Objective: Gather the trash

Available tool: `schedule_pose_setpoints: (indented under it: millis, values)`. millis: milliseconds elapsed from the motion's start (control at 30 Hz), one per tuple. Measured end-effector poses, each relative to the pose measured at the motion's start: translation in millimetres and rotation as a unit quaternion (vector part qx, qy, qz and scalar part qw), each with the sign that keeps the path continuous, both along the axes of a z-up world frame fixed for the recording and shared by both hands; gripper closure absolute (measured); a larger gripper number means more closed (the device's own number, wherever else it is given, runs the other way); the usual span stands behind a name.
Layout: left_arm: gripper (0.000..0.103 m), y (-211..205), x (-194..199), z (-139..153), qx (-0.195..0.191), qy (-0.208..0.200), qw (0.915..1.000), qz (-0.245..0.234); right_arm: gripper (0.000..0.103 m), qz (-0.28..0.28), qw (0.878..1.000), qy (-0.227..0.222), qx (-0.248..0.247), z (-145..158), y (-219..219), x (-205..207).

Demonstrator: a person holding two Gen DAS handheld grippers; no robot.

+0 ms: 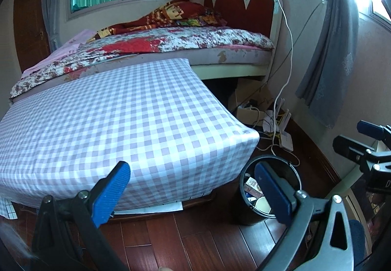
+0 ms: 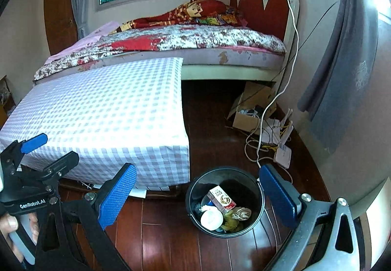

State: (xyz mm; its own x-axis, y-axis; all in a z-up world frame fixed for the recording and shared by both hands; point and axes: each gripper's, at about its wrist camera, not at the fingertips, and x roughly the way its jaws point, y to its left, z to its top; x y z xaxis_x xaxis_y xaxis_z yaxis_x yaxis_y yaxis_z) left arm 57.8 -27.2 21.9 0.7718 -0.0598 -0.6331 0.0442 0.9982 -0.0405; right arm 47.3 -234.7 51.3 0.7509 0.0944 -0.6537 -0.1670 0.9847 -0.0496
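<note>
Two grippers are held with jaws spread wide, nothing between them: the left gripper (image 1: 193,187) before the checked cover (image 1: 117,124), the right gripper (image 2: 198,194) above the black bin (image 2: 195,187), where trash (image 2: 221,212) is piled.

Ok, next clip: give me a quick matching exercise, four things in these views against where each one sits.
Things:
1. small printed box
2. trash bin
3. red patterned blanket
4. white cable

Places:
A. bunched on the bed near the headboard
B. on the wooden floor beside the checked mattress
C. inside the bin, on top of the other trash
D. hanging down the wall to the floor

Pairs: 1-C, 2-B, 3-A, 4-D
</note>
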Motion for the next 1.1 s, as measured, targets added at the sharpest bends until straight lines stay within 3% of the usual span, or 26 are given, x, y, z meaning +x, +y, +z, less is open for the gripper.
schedule_pose_setpoints:
  millis: [633,1100]
  values:
    - [0.001,-5,-81,58,0.018,-0.078,0.9967,0.012,0.001,0.001,0.997,-0.068,0.025,50,-9,-83]
    - [0.001,-15,-84,61,0.019,-0.09,0.9957,0.009,0.001,-0.001,0.996,-0.082,0.024,60,-12,-91]
